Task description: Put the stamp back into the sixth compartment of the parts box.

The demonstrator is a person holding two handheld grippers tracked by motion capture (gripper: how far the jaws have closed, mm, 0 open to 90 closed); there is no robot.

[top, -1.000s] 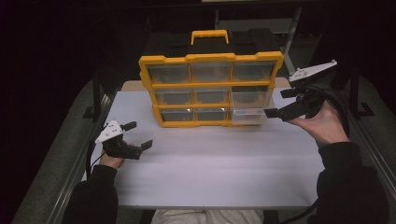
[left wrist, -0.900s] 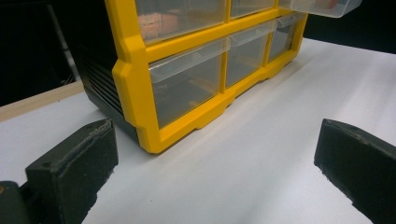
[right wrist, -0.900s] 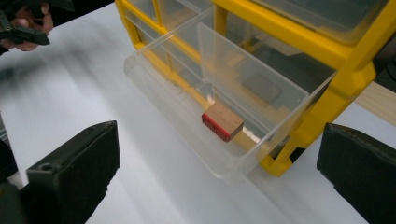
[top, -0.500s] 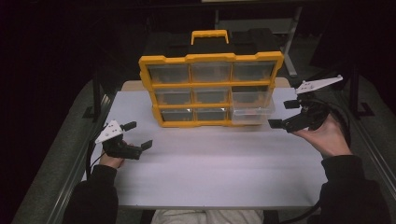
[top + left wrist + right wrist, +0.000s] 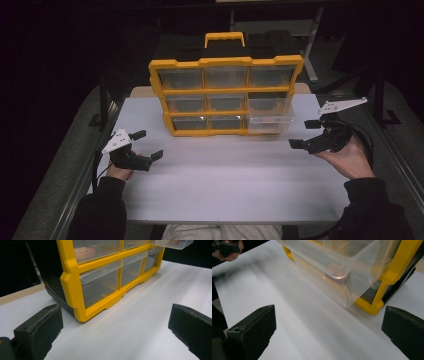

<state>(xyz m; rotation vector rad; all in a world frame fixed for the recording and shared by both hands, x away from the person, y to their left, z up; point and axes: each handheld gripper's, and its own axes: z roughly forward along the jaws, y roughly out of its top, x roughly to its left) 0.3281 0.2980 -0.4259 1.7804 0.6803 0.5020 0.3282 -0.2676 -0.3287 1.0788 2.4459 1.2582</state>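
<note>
Right gripper (image 5: pixel 306 134), jaws spread and empty, hovered just right of the yellow drawer organizer (image 5: pixel 226 96) at the white table's (image 5: pixel 225 190) far edge, nearest its pulled-out bottom-right drawer (image 5: pixel 270 124). Left gripper (image 5: pixel 112 332), also spread, faced the organizer's left corner. Seen from the right gripper, that clear drawer (image 5: pixel 337 272) pointed toward the person.

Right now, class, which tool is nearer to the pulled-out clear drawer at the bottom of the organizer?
Right. The right tool sits just beside the pulled-out drawer, open; the left tool waits open near the organizer's opposite corner.
</note>
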